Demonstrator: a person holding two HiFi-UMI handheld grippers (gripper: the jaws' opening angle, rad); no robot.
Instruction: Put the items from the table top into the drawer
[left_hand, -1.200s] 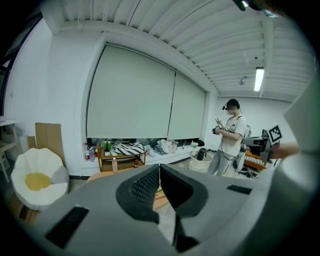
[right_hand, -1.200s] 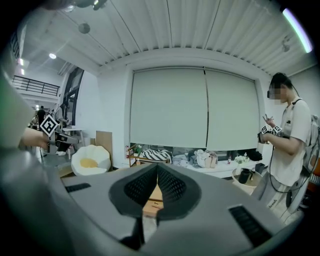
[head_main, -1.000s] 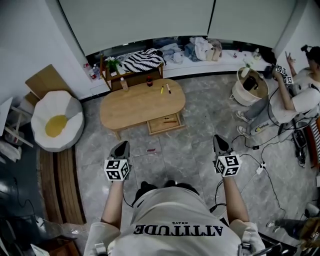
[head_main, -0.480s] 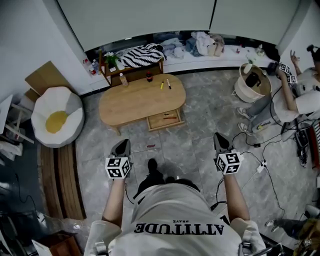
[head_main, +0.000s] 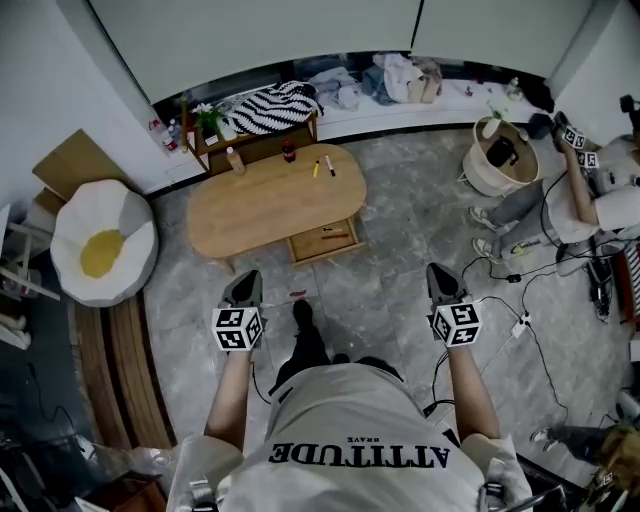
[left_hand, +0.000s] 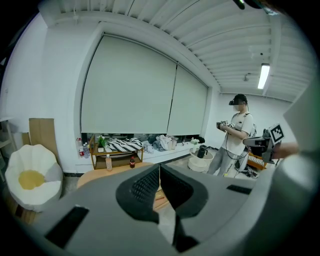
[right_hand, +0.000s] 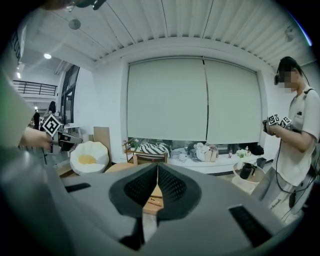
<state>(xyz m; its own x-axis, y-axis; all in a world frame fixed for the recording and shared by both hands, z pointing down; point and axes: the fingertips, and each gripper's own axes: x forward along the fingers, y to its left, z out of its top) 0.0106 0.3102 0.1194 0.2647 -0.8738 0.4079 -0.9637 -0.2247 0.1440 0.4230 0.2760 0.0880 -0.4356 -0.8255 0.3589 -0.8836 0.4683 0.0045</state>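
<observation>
Well short of the table, both claws clenched and empty.
The left gripper (head_main: 246, 277) and right gripper (head_main: 437, 272) have their jaws pressed together on nothing, well apart from the low oval table (head_main: 250, 215). The items wait along its far edge: a pale bottle (head_main: 234, 160), a dark bottle (head_main: 289, 152), a yellow pen (head_main: 316, 169) and a dark pen (head_main: 329, 166). The drawer (head_main: 322, 240) stands open under the near edge, towards its right end. It would be best to step closer, open the jaws before reaching, and grip each pen across its width. The floor is grey tile, with an egg-shaped cushion (head_main: 100, 245) to the left and another person (head_main: 590, 195) to the right.

Right tool (right_hand: 157, 166) jaws together, empty. Table (right_hand: 116, 168), open drawer (right_hand: 152, 201) ahead. Person (right_hand: 298, 135) at right edge.
</observation>
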